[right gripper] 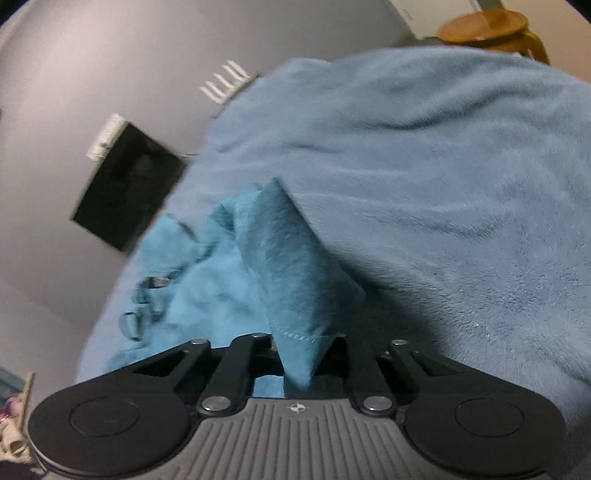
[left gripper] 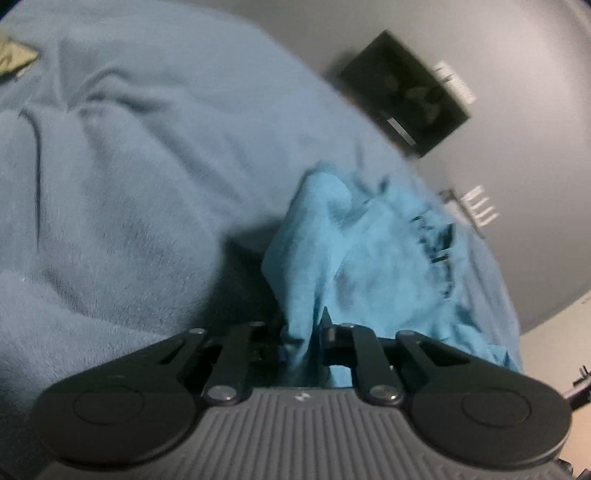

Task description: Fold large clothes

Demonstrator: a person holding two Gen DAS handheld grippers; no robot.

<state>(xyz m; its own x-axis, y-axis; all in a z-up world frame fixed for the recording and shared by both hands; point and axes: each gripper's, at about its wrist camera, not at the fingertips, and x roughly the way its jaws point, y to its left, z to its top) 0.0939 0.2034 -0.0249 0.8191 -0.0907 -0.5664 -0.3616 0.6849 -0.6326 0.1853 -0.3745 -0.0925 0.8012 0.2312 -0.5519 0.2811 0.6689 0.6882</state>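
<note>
Fingers of the left gripper [left gripper: 301,338] are drawn together on a fold of the bright blue garment [left gripper: 373,258], whose cloth rises out of the narrow gap between them. From that pinch the garment spreads ahead and to the right of the fingers, bunched in loose ridges, with a dark printed or stitched patch [left gripper: 437,243] on its far right side; blur leaves the patch unreadable. Left of and beyond the fingers lies the pale blue fleece blanket [left gripper: 129,192], creased and covering the surface beneath the garment. Past the blanket's far edge stands a grey wall [left gripper: 535,155] bearing a dark rectangular panel [left gripper: 402,92].

Fingers of the right gripper [right gripper: 297,363] are likewise clamped on the garment [right gripper: 280,266], here on a stitched hem that stands up as a peaked fold directly ahead of them. The rest of the garment trails ahead and to the left of the fingers. Blanket [right gripper: 424,177] fills the area ahead and to the right, and a wooden stool [right gripper: 487,26] shows beyond its far edge.
</note>
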